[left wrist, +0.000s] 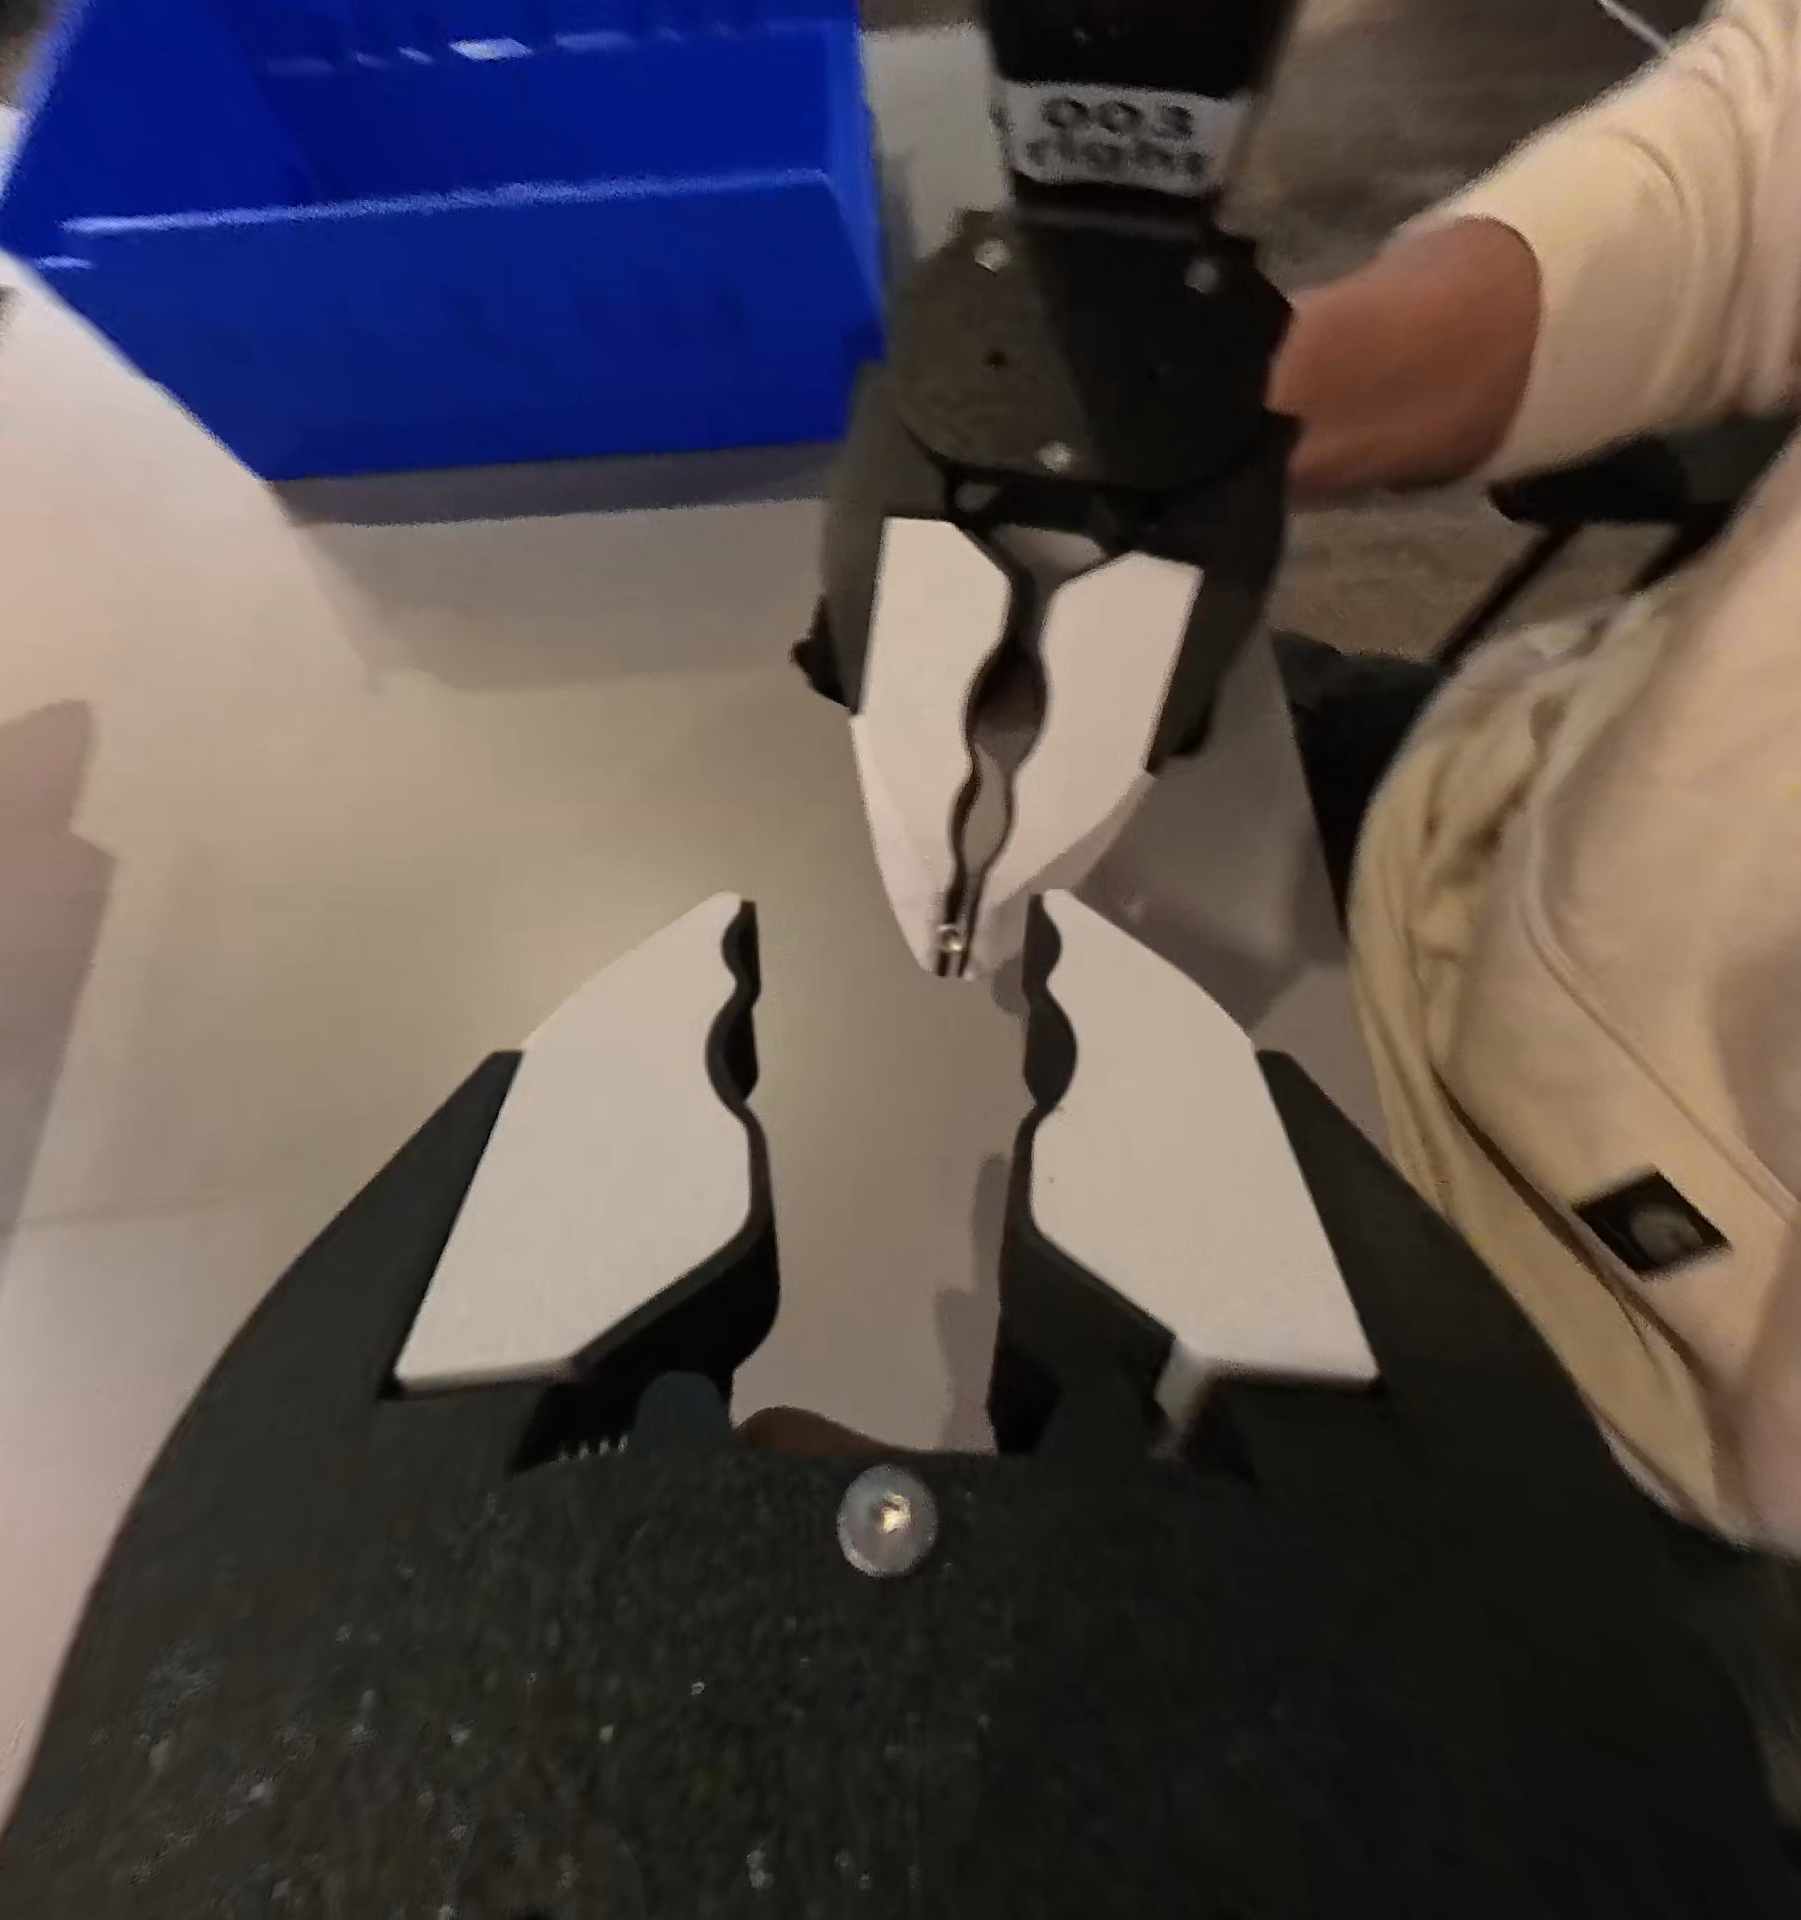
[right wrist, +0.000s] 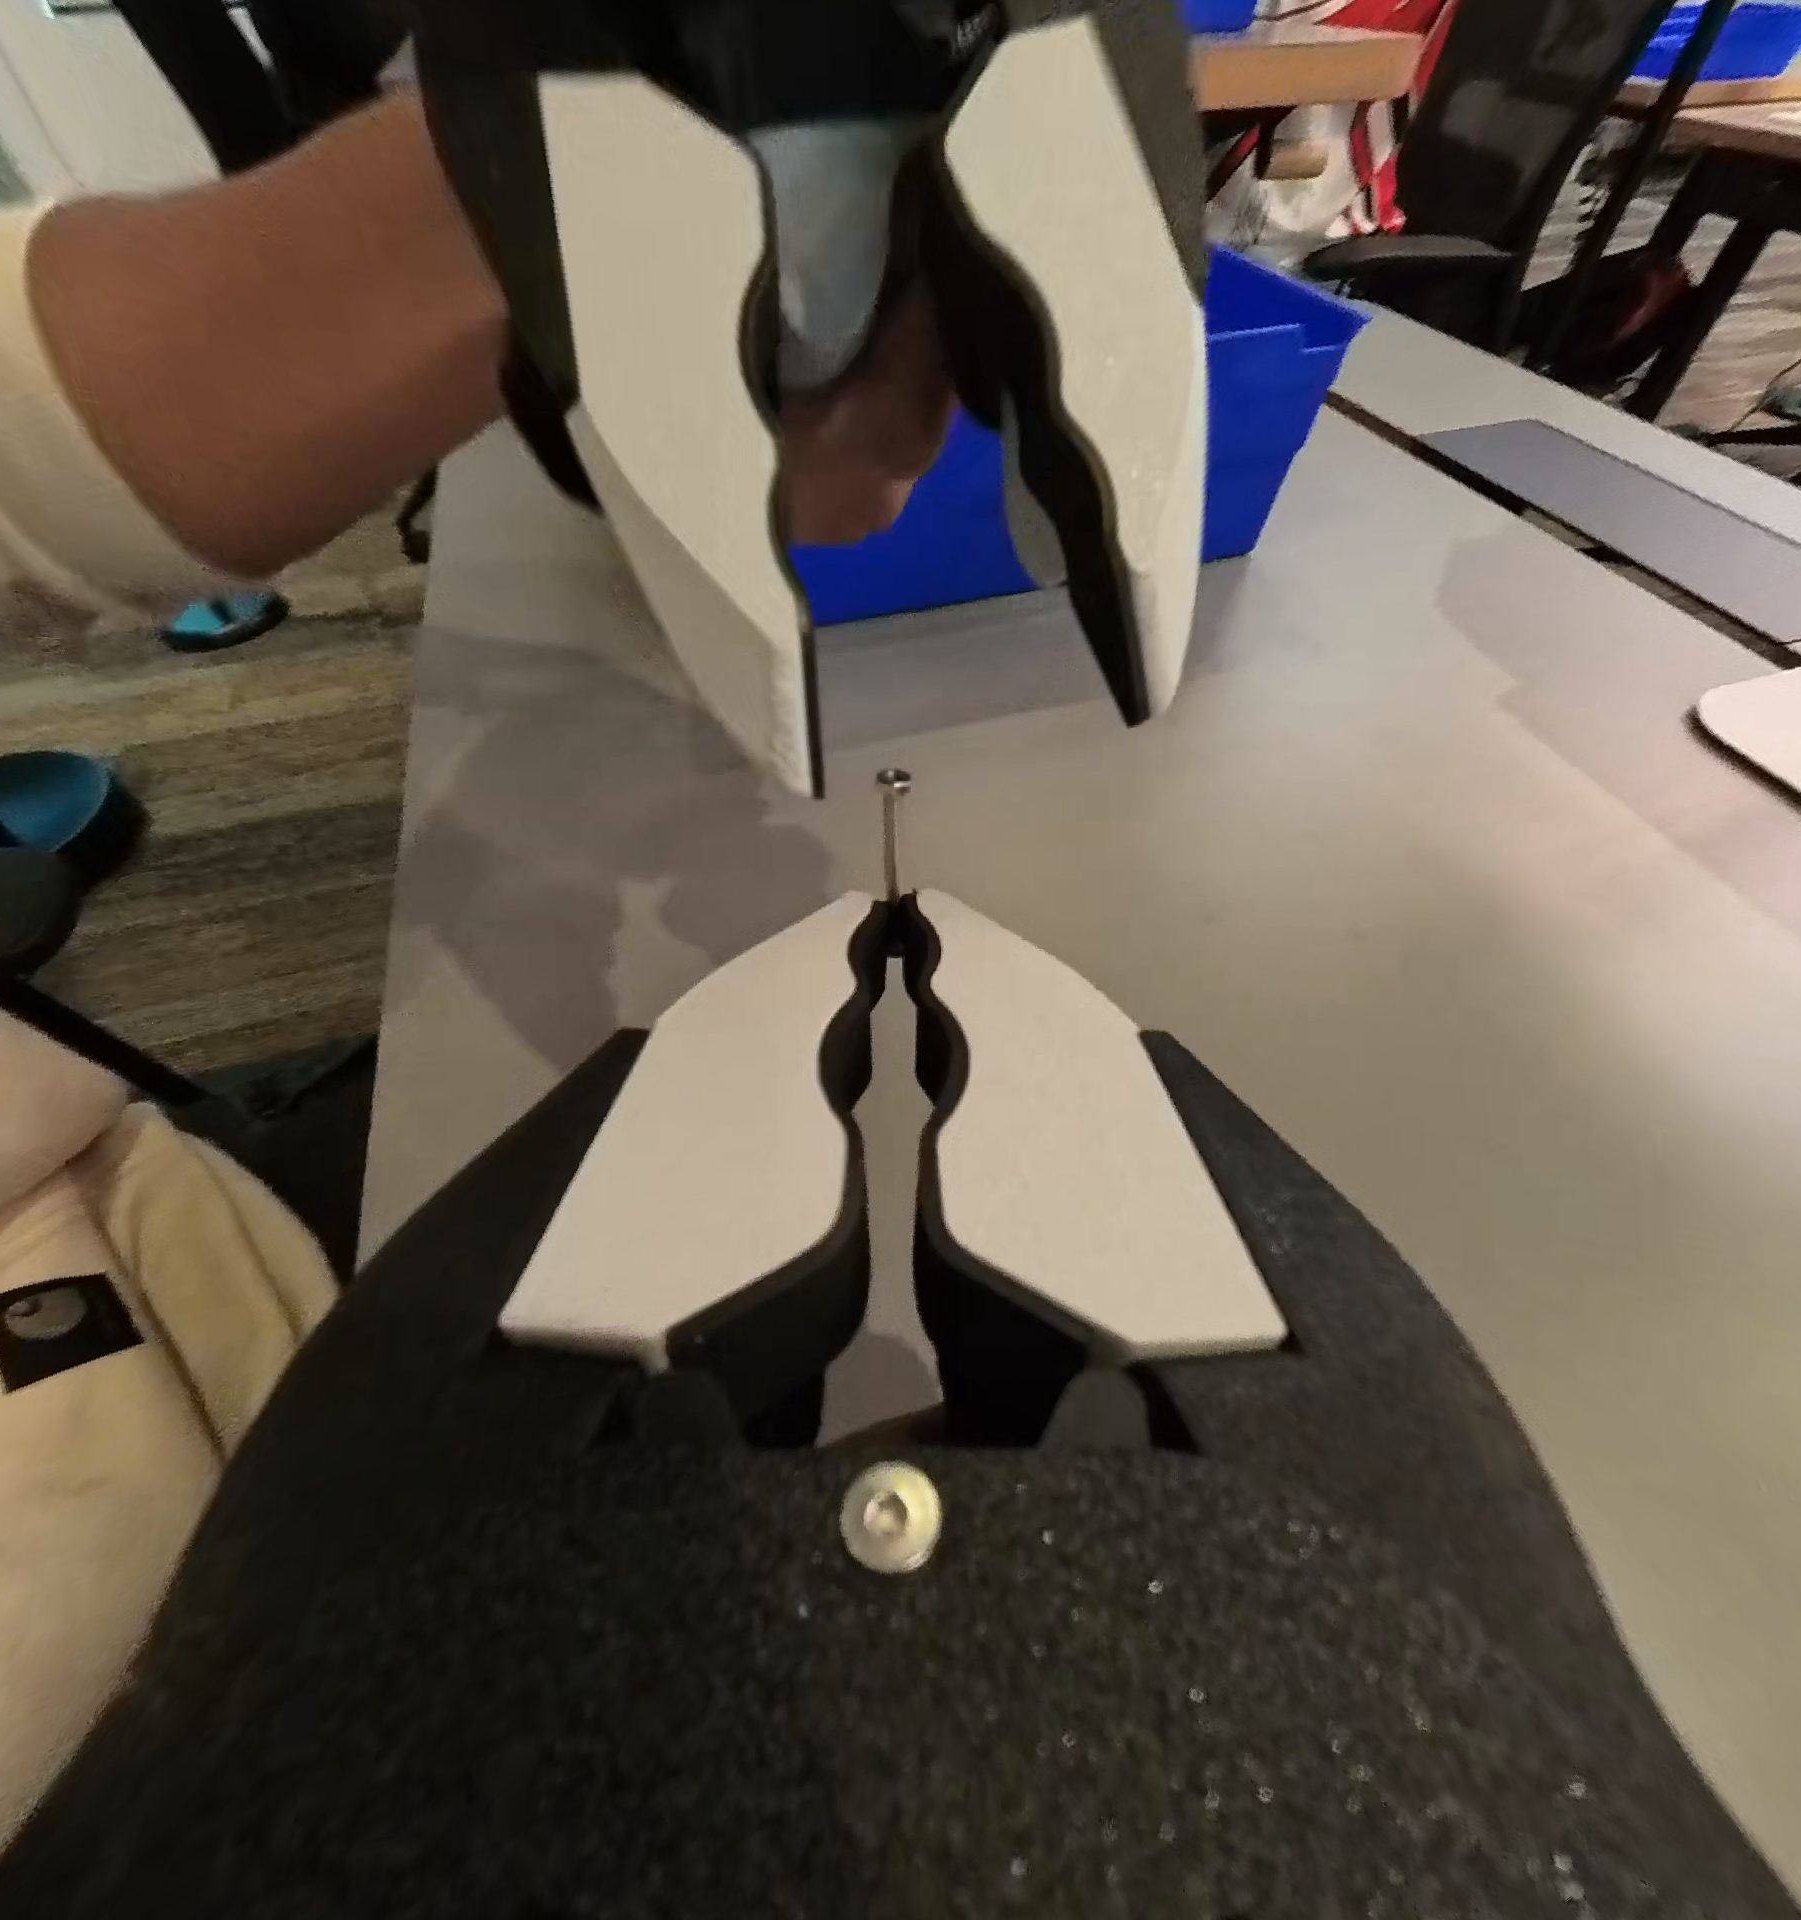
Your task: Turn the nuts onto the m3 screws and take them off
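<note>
right gripper (right wrist: 898,902): clamped on M3 screw (right wrist: 892,831), head pointing away | left gripper (left wrist: 888,920): jaws wide, empty, facing the screw tip-to-tip | blue bin (left wrist: 460,260) beyond

The screw (right wrist: 893,831) tail is hidden inside the right claw (right wrist: 898,902); any nut is too small to tell.

A pale grey tabletop (right wrist: 1395,935) carries a blue bin (left wrist: 460,312), with black office chairs (right wrist: 1498,177) and wooden desks (right wrist: 1322,62) far right.

Blue plastic bin (left wrist: 439,312) on the grey table (right wrist: 1395,935), black office chair (right wrist: 1498,177) beyond it
</note>
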`<state>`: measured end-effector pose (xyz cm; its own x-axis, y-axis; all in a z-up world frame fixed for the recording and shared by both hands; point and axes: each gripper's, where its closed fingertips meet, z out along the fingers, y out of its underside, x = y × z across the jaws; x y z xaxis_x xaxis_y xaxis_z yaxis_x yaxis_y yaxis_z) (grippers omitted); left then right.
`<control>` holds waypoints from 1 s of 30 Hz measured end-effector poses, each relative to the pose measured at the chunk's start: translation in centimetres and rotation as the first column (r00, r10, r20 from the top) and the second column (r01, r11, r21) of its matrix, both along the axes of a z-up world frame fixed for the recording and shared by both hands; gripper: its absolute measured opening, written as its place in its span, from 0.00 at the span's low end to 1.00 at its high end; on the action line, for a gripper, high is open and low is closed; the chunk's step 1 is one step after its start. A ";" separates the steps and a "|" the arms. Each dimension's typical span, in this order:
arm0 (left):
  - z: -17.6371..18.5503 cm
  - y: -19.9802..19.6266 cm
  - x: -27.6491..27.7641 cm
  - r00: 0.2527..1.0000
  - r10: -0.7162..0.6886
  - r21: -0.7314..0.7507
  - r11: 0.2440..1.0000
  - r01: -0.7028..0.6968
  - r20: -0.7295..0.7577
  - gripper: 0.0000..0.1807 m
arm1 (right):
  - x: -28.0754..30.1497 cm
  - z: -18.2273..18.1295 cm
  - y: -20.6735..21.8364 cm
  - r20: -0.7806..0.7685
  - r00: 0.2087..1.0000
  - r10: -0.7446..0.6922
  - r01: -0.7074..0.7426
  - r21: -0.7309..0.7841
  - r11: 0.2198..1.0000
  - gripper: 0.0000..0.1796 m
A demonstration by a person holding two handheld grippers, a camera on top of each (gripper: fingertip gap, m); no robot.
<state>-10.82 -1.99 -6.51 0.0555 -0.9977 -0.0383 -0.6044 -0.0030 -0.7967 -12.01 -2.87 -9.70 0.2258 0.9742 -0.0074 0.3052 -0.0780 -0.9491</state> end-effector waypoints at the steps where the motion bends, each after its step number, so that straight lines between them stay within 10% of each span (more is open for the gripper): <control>1: 0.0 0.4 0.0 0.998 0.057 0.008 0.998 -0.057 0.037 0.27 | 0.0 0.1 0.4 -0.012 0.999 -0.031 0.031 0.008 0.999 0.01; 7: 1.4 1.5 -0.6 0.886 0.300 -0.062 0.953 -0.297 0.353 0.24 | -0.1 0.3 1.0 -0.073 0.992 -0.098 0.097 -0.021 0.995 0.01; 16: 3.5 -2.5 1.0 0.793 0.193 -0.152 0.980 -0.128 0.577 0.19 | -0.2 3.0 -0.7 -0.317 0.948 0.002 -0.083 -0.245 0.966 0.01; 30: 2.5 -1.8 -0.7 0.737 0.345 -0.254 0.937 -0.239 0.581 0.22 | -0.6 3.2 0.1 -0.258 0.965 -0.044 -0.002 -0.174 0.985 0.01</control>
